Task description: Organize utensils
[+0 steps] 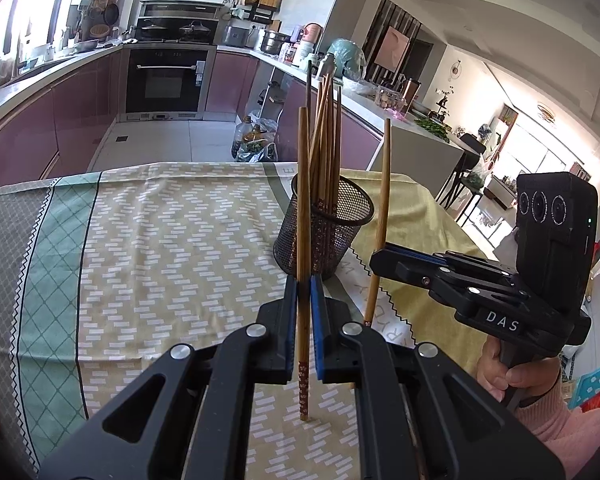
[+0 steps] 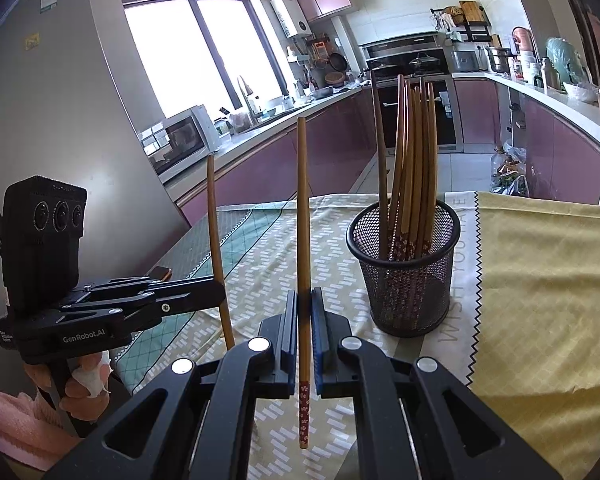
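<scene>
Chopsticks are what I am sorting: my left gripper (image 1: 305,320) is clenched on one chopstick (image 1: 303,240), held upright with its patterned tip hanging just above the surface (image 1: 160,240). My right gripper (image 2: 304,332) is clamped on a second chopstick (image 2: 303,220) the same way, upright, flowered end down. Ahead of both grippers, slightly to the right of each, stands the mesh holder (image 2: 404,280) on the cloth-covered surface, already carrying a bundle of chopsticks (image 2: 414,160) that lean together. To drop mine in well, I judge I should lift each tip clear of the holder's rim, come in over the open side away from the bundle, keep the stick vertical, and release one gripper at a time.
</scene>
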